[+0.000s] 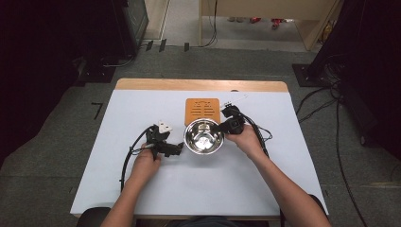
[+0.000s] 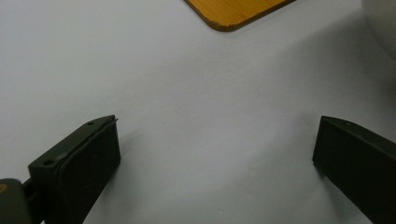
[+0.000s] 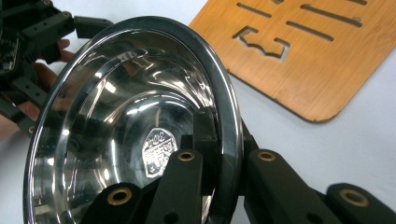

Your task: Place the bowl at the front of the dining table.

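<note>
A shiny steel bowl (image 1: 203,136) stands in the middle of the white table (image 1: 142,189). My right gripper (image 1: 223,128) is shut on the bowl's right rim. In the right gripper view one finger (image 3: 205,135) lies inside the bowl (image 3: 130,116) and the other sits outside the rim. My left gripper (image 1: 178,148) rests on the table just left of the bowl, open, with only bare table between its fingers (image 2: 93,154). The bowl's edge (image 2: 383,23) shows at the far right of the left gripper view.
An orange slotted bamboo board (image 1: 202,109) lies flat right behind the bowl; its corner (image 2: 233,11) and slots (image 3: 308,51) show in both gripper views. A small white strip (image 1: 236,99) lies by the board. The table's front and sides are bare white. Cables run on the floor to the right.
</note>
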